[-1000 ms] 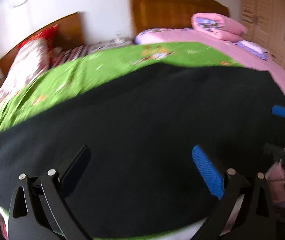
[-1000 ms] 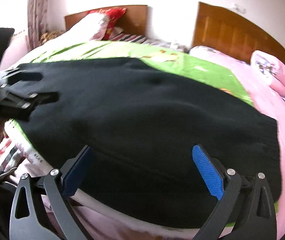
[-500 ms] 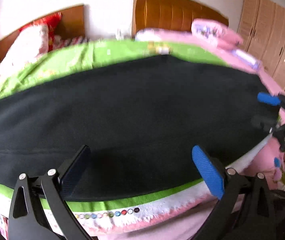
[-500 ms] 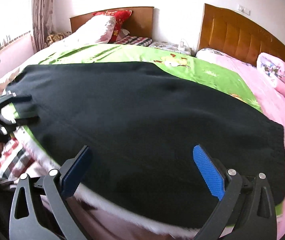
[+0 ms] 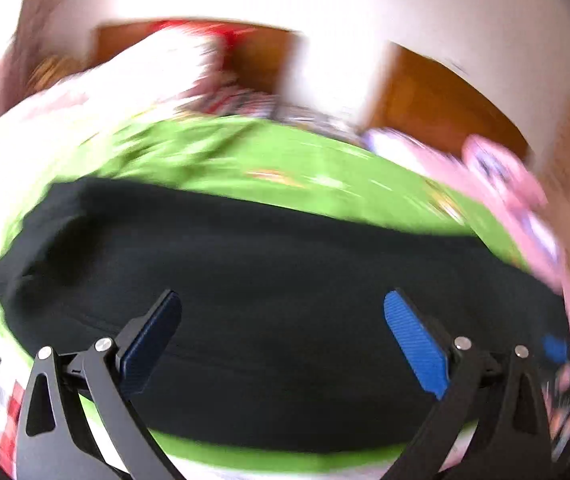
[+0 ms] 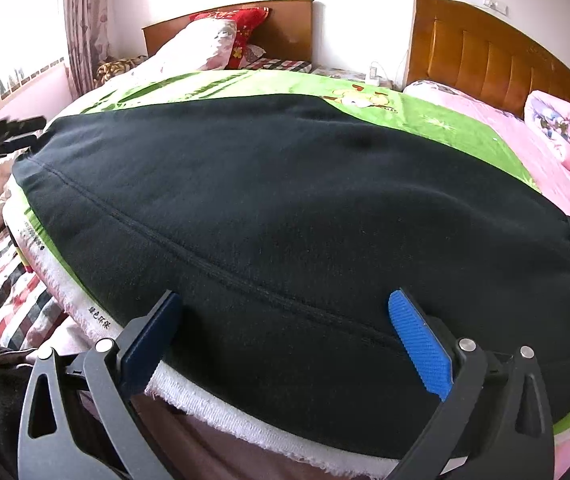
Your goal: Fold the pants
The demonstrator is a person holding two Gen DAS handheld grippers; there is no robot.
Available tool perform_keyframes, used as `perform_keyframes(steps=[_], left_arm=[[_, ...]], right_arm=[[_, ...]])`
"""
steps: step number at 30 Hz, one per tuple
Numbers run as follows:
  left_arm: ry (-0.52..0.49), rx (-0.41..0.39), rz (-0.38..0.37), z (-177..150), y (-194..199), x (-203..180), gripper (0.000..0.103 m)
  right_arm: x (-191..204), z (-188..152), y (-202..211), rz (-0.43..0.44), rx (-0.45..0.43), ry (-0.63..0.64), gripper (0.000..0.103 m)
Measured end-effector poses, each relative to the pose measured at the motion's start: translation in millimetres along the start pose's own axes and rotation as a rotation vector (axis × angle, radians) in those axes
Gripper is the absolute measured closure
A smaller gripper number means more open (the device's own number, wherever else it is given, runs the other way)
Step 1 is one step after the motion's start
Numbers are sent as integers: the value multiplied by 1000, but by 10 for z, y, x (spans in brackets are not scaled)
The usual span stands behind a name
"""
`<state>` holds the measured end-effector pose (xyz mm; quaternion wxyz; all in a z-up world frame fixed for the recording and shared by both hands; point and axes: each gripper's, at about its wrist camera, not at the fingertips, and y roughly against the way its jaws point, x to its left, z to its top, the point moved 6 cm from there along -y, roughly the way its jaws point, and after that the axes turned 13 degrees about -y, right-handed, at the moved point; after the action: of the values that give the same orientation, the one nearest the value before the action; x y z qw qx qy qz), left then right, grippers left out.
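Black pants (image 6: 269, 204) lie spread flat across a green blanket (image 6: 425, 116) on the bed, a long seam running along their near side. They also show in the blurred left wrist view (image 5: 285, 280). My right gripper (image 6: 285, 340) is open and empty, just above the pants' near edge by the bed's front. My left gripper (image 5: 283, 340) is open and empty over the pants' near part. The left gripper shows blurred at the far left of the right wrist view (image 6: 9, 136), beside the pants' left end.
A pink quilt (image 6: 505, 140) covers the bed's right side with a rolled pink duvet (image 6: 561, 132). Pillows (image 6: 213, 40) and wooden headboards (image 6: 493, 56) stand at the back. A checked sheet (image 6: 9, 280) hangs at the lower left. The blanket's white fringe (image 6: 245, 416) marks the front edge.
The left wrist view has swung left and is now motion-blurred; the left gripper moved toward the pants' left end. My right gripper moved slightly closer to the pants' near edge. Both stay open.
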<state>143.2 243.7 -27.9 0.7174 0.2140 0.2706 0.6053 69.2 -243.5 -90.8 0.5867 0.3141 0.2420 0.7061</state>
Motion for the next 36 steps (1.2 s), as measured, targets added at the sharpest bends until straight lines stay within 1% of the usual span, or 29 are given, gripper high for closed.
perform_keyframes(steps=[1, 2, 3, 4, 5, 6, 8, 9, 10, 11, 12, 13, 15, 16, 17, 18, 20, 21, 22, 23, 24, 25, 26, 27, 29, 32, 34, 35, 36], left_arm=[[69, 18, 11, 18, -90, 301, 2], [99, 35, 11, 34, -172, 458, 2], [124, 68, 34, 3, -288, 682, 2], [149, 83, 39, -34, -346, 806, 2], [202, 85, -11, -56, -371, 878, 2], [239, 57, -33, -28, -323, 924, 2], [233, 18, -18, -14, -190, 939, 2], [249, -1, 0, -30, -108, 946, 2], [285, -23, -1, -49, -7, 961, 2], [321, -54, -28, -71, 99, 931, 2], [349, -98, -89, -80, 247, 830, 2], [355, -120, -123, -58, 328, 754, 2], [308, -107, -144, -15, 393, 398, 2], [251, -80, -167, -1, 370, 129, 2], [209, -61, -182, 11, 345, -45, 2], [123, -22, -190, 10, 278, -380, 2], [-3, 24, -175, -12, 131, -850, 2], [-59, 49, -189, -60, 34, -1107, 2], [-87, 71, -208, -101, -61, -1265, 2], [-115, 115, -220, -194, -185, -1433, 2], [-138, 150, -209, -328, -251, -1520, 2], [-177, 169, -172, -400, -329, -1573, 2], [-246, 141, -116, -420, -342, -1632, 1], [-326, 150, -58, -477, -385, -1715, 1], [-400, 146, 12, -533, -420, -1801, 1], [-376, 152, 12, -519, -454, -1782, 1], [-379, 156, 21, -516, -478, -1784, 1], [-379, 154, 22, -525, -472, -1792, 1], [-381, 153, 20, -489, -516, -1728, 1]], right_arm=[[-5, -10, 8, 1, -1, 2, 4], [-5, -8, 6, 1, -2, 2, 4], [-5, -9, 4, 1, -4, 1, 4], [-3, -9, 4, 1, -5, 2, 4], [1, -13, 8, 0, -8, 4, 4], [0, -16, 7, -1, -9, 2, 4], [0, -21, 9, 0, -11, 4, 4], [0, -14, 9, -1, -7, 4, 4], [6, -6, 16, -5, 3, 3, 4], [11, 12, 30, -8, 13, -4, 4], [41, 62, 63, 2, 14, -12, 4], [76, 103, 90, 19, 3, -10, 4], [201, 227, 129, 59, -23, 1, 4], [257, 277, 118, 68, -27, 6, 4], [318, 318, 89, 73, -24, 16, 4], [403, 341, 22, 71, -10, 41, 4], [509, 278, -136, 48, 41, 87, 4], [521, 200, -209, 37, 78, 98, 4], [512, 138, -242, 42, 93, 95, 4], [473, 116, -207, 70, 70, 70, 4], [408, 65, -180, 102, 81, 48, 4], [378, 38, -140, 111, 76, 53, 4], [355, 9, -109, 105, 82, 69, 4], [339, -7, -59, 96, 88, 91, 4], [265, 63, 11, 98, 90, 87, 4], [71, 414, 45, 28, 23, 49, 4], [-83, 781, -18, 25, -26, -6, 4], [-155, 938, -108, 32, -22, -41, 4], [-220, 1105, -277, 57, 14, -88, 4]])
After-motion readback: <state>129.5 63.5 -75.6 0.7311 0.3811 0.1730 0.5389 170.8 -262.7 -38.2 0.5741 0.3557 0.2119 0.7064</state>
